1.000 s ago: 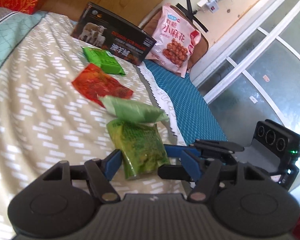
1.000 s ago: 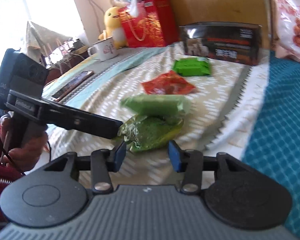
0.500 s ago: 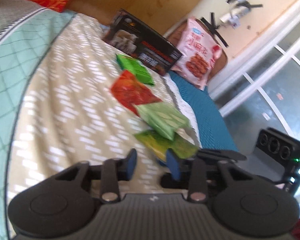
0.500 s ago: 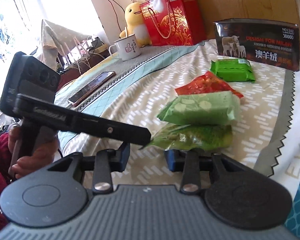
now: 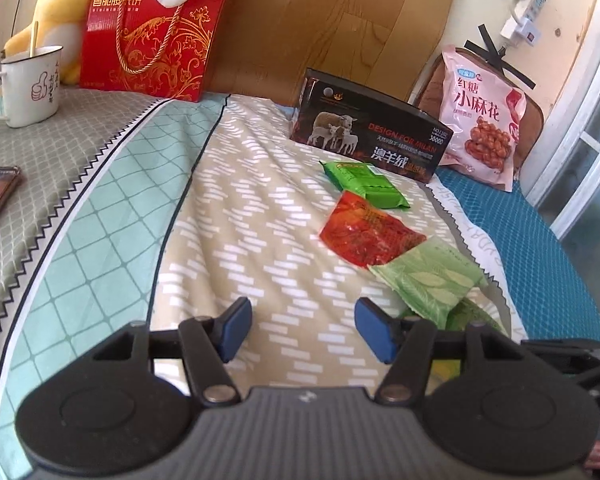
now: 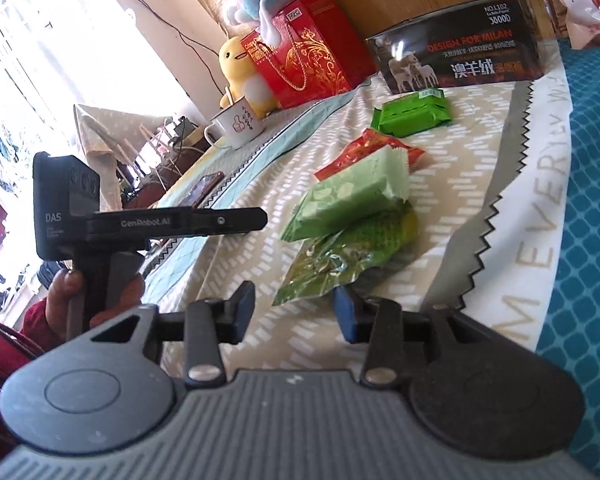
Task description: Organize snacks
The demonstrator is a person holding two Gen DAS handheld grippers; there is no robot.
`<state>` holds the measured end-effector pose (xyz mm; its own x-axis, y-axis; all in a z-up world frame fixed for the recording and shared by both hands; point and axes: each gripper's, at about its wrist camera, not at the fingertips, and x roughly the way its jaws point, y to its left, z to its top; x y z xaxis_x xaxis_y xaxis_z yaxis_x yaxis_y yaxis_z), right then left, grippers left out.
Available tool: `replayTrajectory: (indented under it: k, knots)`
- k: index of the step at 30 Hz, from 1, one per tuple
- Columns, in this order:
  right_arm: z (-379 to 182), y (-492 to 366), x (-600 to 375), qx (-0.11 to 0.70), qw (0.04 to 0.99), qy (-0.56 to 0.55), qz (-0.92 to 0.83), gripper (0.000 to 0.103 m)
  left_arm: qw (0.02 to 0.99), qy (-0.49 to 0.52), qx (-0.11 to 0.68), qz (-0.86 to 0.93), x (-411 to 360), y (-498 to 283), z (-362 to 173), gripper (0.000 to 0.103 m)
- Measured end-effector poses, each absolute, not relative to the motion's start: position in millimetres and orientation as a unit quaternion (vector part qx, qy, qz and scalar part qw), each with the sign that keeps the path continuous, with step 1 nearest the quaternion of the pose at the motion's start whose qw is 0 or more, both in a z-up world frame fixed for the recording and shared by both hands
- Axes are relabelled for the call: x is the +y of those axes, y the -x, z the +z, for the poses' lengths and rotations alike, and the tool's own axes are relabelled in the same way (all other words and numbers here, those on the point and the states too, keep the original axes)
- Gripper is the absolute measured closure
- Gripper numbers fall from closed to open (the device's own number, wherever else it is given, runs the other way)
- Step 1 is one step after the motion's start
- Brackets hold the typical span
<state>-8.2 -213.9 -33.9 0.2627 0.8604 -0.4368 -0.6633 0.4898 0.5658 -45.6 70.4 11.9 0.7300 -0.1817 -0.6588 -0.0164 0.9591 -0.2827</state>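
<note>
Although the left gripper (image 5: 300, 330) closed beside the mesh pack (image 6: 340, 256) half a second ago, it now stands spread and empty over bare cloth, swung left of the snack row: no grasp resulted. The pack lies on the bed under the pale pack (image 6: 352, 204). The right gripper (image 6: 294, 310) is spread, its right finger touching the pack's near edge. Only the left view shows the pink bag (image 5: 482, 120); only the right shows the hand (image 6: 76, 292).

1. Cloth (image 5: 260, 216): beige with white dashes, beside mint checks.
2. Nearest packet (image 6: 340, 256): yellow-green, netted print.
3. Packet on top of it (image 6: 348, 200): pale green, leaf pattern.
4. Next packet (image 5: 368, 236): red-orange.
5. Far packet (image 5: 364, 178): bright green.
6. Box (image 5: 372, 136): black, white sheep, red lettering.
7. Gift box (image 5: 152, 36): red with gold scrolls.
8. Bag (image 5: 480, 116): pink.
</note>
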Motion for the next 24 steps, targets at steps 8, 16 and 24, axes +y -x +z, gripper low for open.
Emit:
replayTrajectory:
  k: [8, 16, 24]
  knots:
    - [-36.5, 6.6, -221.4, 0.362, 0.781, -0.153, 0.485, 0.055, 0.92, 0.133, 0.366, -0.04, 67.0, 44.8, 12.0, 0.044]
    - [-31.5, -0.2, -237.5, 0.355, 0.806, -0.136, 0.453, 0.05, 0.92, 0.128, 0.368, -0.041, 65.5, 43.7, 12.2, 0.042]
    - [-30.0, -10.1, -240.0, 0.363, 0.805, -0.131, 0.451, 0.048, 0.903, 0.178, 0.375, -0.11, 70.3, 51.9, 11.4, 0.042]
